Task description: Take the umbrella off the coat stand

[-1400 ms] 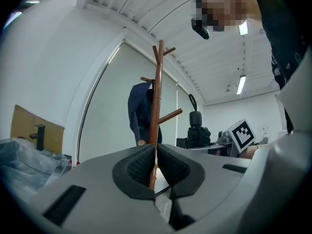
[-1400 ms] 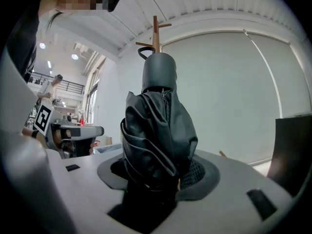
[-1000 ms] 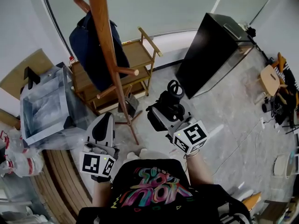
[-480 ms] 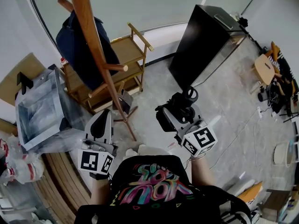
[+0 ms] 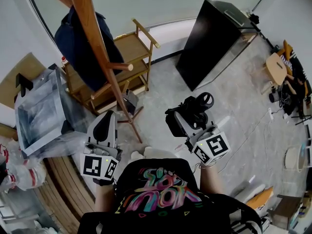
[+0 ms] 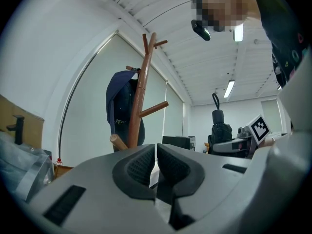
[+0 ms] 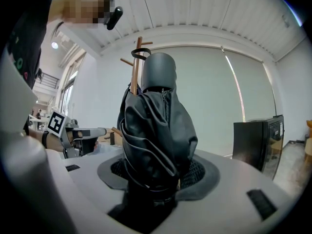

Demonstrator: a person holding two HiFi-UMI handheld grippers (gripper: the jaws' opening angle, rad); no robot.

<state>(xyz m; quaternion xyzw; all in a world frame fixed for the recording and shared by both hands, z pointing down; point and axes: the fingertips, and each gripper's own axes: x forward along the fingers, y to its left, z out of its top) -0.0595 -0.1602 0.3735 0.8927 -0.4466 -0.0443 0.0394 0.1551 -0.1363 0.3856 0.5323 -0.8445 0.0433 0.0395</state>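
Note:
The folded black umbrella [image 5: 196, 112] stands upright between the jaws of my right gripper [image 5: 189, 120], off the wooden coat stand [image 5: 96, 48] and to its right. In the right gripper view the pads of my right gripper [image 7: 156, 173] press on the umbrella [image 7: 155, 130] low on its bundled fabric, with its handle and strap loop on top; the stand [image 7: 134, 67] shows behind. My left gripper [image 5: 104, 129] is shut and empty, near the stand's foot. The left gripper view shows my left gripper [image 6: 156, 163], the stand [image 6: 140, 106] ahead and the umbrella [image 6: 220, 128] at right.
A navy garment [image 5: 78, 38] hangs on the stand. Behind it is a low wooden shelf rack [image 5: 139, 57]. A black cabinet [image 5: 214, 38] stands at the back right, a clear plastic box [image 5: 39, 111] at left, a wooden stool [image 5: 277, 69] far right.
My right gripper has carried the umbrella rightward, farther from the coat stand. The left gripper has stayed in place.

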